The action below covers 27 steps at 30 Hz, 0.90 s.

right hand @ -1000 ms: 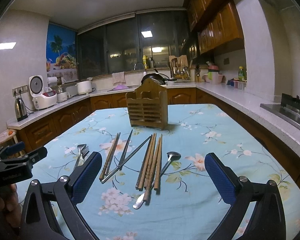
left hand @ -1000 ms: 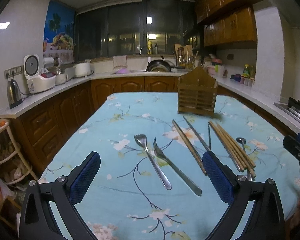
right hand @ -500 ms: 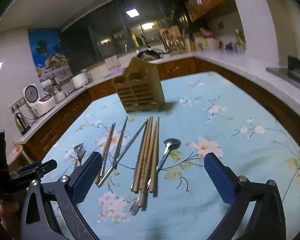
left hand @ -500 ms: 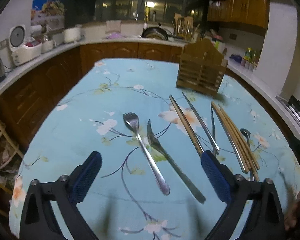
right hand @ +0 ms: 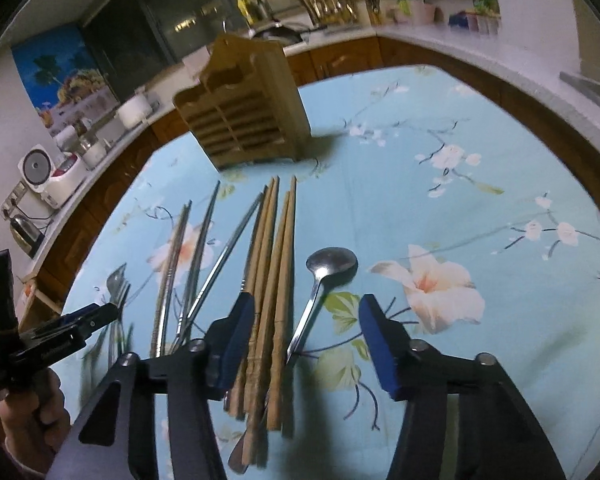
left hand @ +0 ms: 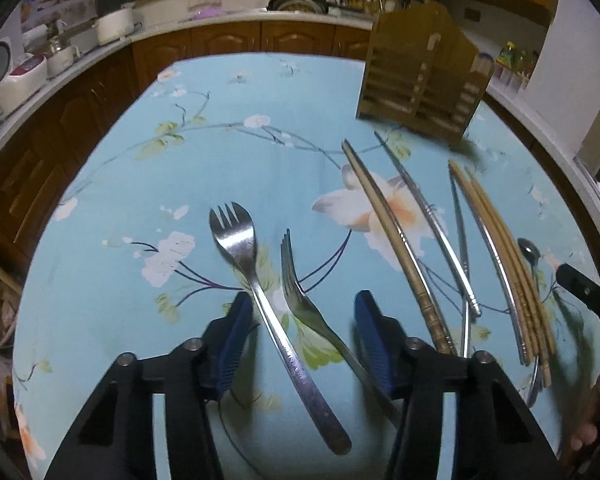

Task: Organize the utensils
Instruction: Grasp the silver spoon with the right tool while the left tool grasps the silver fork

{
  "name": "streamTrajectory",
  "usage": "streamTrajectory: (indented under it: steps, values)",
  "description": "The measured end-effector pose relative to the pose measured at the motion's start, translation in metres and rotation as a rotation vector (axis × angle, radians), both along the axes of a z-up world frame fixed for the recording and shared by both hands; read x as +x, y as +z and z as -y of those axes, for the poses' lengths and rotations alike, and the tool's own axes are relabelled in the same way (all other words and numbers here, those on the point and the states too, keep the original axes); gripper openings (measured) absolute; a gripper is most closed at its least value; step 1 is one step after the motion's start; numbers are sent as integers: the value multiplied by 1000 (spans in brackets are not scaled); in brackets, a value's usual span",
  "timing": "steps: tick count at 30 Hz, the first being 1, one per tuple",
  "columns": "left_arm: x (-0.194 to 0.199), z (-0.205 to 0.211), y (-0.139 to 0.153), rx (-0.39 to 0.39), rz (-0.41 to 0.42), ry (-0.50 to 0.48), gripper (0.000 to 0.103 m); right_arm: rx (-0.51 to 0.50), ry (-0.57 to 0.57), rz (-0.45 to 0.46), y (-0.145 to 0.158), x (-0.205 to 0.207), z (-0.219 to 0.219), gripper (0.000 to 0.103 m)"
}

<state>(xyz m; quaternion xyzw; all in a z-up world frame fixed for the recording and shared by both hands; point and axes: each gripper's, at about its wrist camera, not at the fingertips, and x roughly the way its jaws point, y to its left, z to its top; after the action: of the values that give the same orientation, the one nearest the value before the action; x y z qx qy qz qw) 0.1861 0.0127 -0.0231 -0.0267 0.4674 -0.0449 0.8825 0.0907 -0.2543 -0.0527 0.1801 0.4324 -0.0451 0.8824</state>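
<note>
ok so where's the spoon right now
In the right wrist view the spoon lies on the tablecloth just right of the wooden chopsticks, its handle running down between the right gripper pads.

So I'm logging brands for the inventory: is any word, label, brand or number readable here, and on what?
None can be read.
Sporked fork's handle: faint stamped marks, too small to read.
Left tool's body, seen from the right wrist: a line of print, too blurred to read.
Bottles on the counter: labels too small and blurred.
</note>
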Motion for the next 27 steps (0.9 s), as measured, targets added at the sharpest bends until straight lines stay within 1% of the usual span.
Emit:
streamTrajectory:
  steps: [1, 2, 3, 5, 6, 7, 8, 9, 10, 11, 14, 18, 21, 24, 27]
  values:
    - [4, 1, -4, -1, -16, -3, 43, 8, -1, -14, -3, 4, 2, 49]
    - [10, 3, -7, -3, -30, -7, 36, 19, -2, -31, -7, 8, 4, 46]
    - [12, 3, -8, -1, -36, -11, 33, 28, -2, -40, -11, 12, 6, 44]
    - [16, 9, -10, 25, -31, -17, 32, 63, -10, -60, -20, 18, 12, 40]
    - [17, 11, -10, 32, -29, -23, 26, 69, -15, -48, -20, 19, 14, 38]
    - [20, 12, -13, 34, -42, -27, 22, 64, -16, -51, -20, 21, 15, 30]
    - [22, 14, -15, 33, -40, -28, 21, 66, -16, -52, -21, 22, 16, 17]
    - [23, 14, -16, 33, -37, -30, 21, 77, -14, -58, -22, 23, 18, 11]
    - [23, 14, -16, 32, -35, -33, 20, 99, -7, -58, -24, 23, 19, 7]
    - [22, 14, -16, 25, -34, -36, 18, 111, -2, -54, -23, 23, 20, 6]
    - [15, 7, -12, -17, -31, -41, 11, 99, 6, -28, -15, 19, 17, 3]
    - [5, -1, -1, -57, 0, -48, 5, 89, 13, 34, 6, 7, 15, 2]
    - [-4, -5, 8, -93, 24, -55, 2, 76, 13, 68, 22, 2, 14, 2]
    - [-14, -10, 19, -116, 51, -61, 2, 62, 11, 109, 40, -5, 15, 2]
    - [-24, -18, 32, -158, 82, -55, 2, 44, 11, 149, 56, -8, 14, 2]
